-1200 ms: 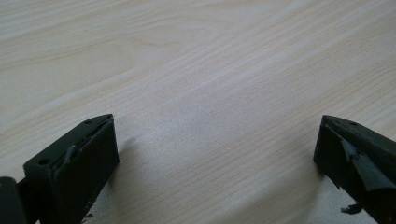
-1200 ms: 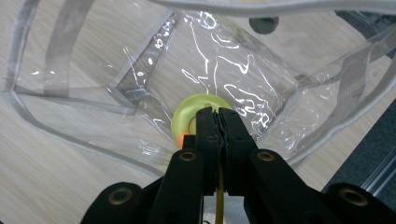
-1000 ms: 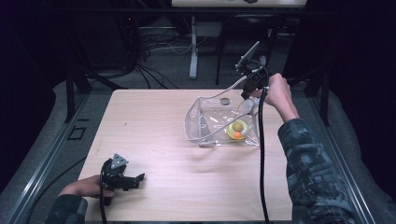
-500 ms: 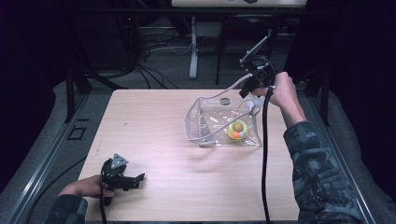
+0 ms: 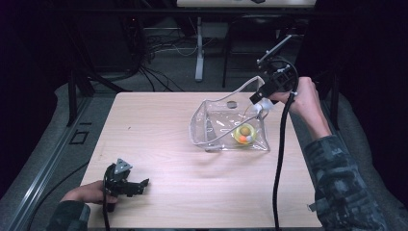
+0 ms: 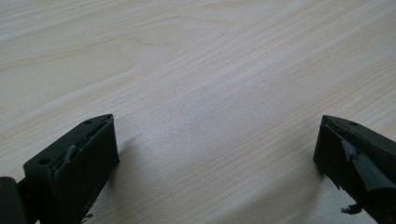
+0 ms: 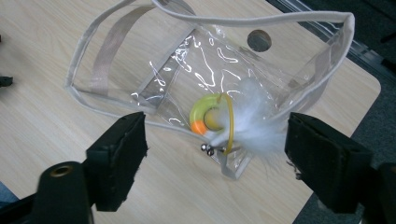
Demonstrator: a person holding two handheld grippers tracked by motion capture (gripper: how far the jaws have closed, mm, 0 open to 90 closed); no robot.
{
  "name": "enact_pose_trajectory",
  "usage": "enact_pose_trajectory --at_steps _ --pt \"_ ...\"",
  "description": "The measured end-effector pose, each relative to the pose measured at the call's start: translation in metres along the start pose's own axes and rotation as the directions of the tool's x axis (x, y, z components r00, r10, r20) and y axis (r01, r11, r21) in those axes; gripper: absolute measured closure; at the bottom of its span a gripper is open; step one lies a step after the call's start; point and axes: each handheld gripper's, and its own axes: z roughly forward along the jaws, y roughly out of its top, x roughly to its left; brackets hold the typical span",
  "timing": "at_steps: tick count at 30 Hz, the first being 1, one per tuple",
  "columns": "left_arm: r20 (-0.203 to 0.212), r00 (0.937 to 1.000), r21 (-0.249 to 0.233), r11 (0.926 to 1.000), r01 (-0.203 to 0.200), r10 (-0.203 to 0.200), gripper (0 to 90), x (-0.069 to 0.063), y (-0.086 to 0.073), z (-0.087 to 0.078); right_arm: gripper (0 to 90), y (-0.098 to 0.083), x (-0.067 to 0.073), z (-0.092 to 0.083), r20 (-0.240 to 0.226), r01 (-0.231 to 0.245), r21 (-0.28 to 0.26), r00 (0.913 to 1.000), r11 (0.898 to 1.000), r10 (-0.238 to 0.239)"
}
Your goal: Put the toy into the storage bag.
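Observation:
A clear plastic bag (image 5: 219, 127) with white trim lies on the wooden table (image 5: 154, 125), its mouth facing left. Inside it is a yellow-green ring toy (image 5: 244, 133) with an orange piece. In the right gripper view the ring toy (image 7: 209, 112) lies beside a blurred white feather (image 7: 254, 123) and small metal bells (image 7: 208, 149). My right gripper (image 5: 260, 98) hovers over the bag's far right corner. In its own view the right gripper (image 7: 217, 140) is open and grips nothing. My left gripper (image 5: 141, 185) rests open at the table's near left, and its own view shows the left gripper (image 6: 215, 154) over bare wood.
A round hole (image 5: 232, 104) in the tabletop shows through the bag near the far edge. The right gripper's black cable (image 5: 279, 163) hangs down across the table's right side. Beyond the table are cables and a stand leg (image 5: 198, 53) on the floor.
My right hand and gripper have drifted a little to the right above the bag, and the bag's right edge stands higher. The left gripper has stayed put.

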Motion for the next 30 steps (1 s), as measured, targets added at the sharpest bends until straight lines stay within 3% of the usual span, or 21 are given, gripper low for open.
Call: enact_pose_trajectory --at_steps 8,15,18,23,29,30 --pt "0.000 1.0000 0.000 1.0000 0.000 0.000 0.0 0.000 0.000 0.000 11.7 -0.031 0.009 -0.007 -0.013 0.028 -0.012 0.9995 1.000 -0.028" --pt "-0.001 1.0000 0.000 1.0000 0.001 -0.001 0.0 0.000 0.000 0.000 6.4 -0.056 0.015 -0.001 -0.005 0.027 -0.016 0.9996 1.000 -0.027" --pt "-0.006 1.0000 -0.009 0.9999 0.005 -0.005 0.0 -0.001 0.000 0.001 5.2 -0.072 0.020 0.012 -0.016 0.027 0.002 0.9995 1.000 -0.027" --pt "-0.008 1.0000 -0.009 1.0000 0.001 -0.001 0.0 0.000 0.000 0.001 5.1 -0.085 0.024 0.027 -0.032 0.034 0.027 0.9989 0.999 -0.034" --pt "-0.008 1.0000 -0.009 1.0000 0.000 0.000 0.0 0.000 0.000 0.001 5.9 -0.105 0.028 0.056 -0.066 0.029 0.063 0.9975 0.998 -0.025" --pt "-0.008 1.0000 -0.009 1.0000 0.000 0.000 0.0 0.000 0.000 0.001 6.2 -0.113 0.029 0.067 -0.082 0.023 0.081 0.9965 0.996 -0.016"
